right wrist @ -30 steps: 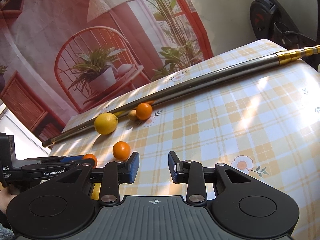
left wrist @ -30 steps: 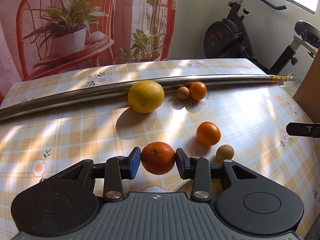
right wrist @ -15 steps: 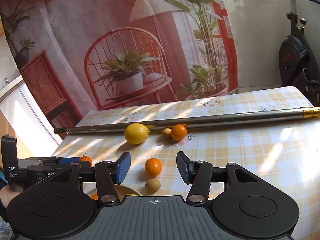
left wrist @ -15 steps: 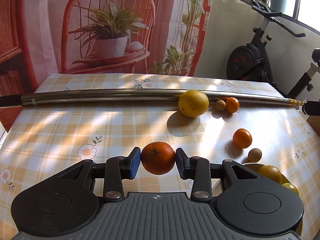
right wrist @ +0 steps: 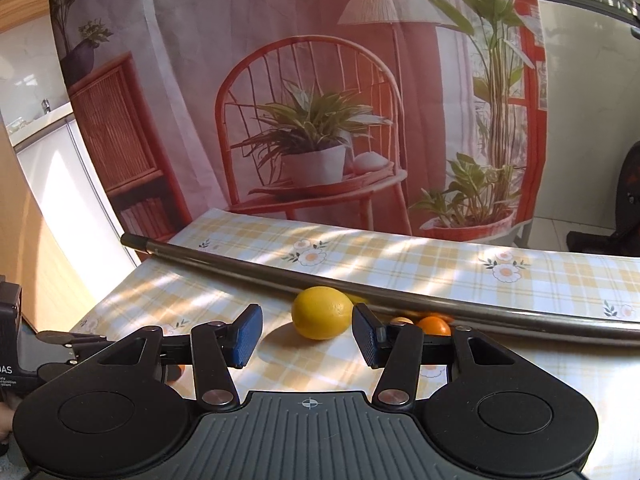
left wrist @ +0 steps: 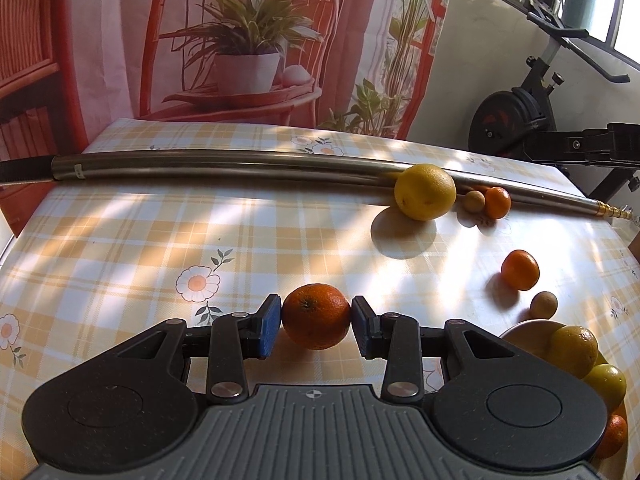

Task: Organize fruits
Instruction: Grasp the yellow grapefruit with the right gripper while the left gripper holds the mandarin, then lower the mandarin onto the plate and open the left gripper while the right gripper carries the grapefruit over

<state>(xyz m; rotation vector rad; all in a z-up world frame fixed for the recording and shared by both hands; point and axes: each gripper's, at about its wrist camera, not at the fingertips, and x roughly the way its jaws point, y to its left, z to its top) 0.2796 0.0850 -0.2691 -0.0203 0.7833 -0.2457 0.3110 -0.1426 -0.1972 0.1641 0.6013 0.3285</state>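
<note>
My left gripper is shut on an orange and holds it above the checked tablecloth. A bowl with several fruits sits at the lower right of the left wrist view. A big yellow lemon, a small brown fruit and a small orange lie against the metal pole. Another small orange and a brown fruit lie near the bowl. My right gripper is open and empty, with the lemon beyond its fingertips.
The pole crosses the table from left to right. An exercise bike stands beyond the table's right end. A printed backdrop hangs behind the table. The left gripper's body shows at the left of the right wrist view.
My left gripper has carried the orange to the left and up, so the bowl now shows at the right. My right gripper has opened wider and swung toward the lemon.
</note>
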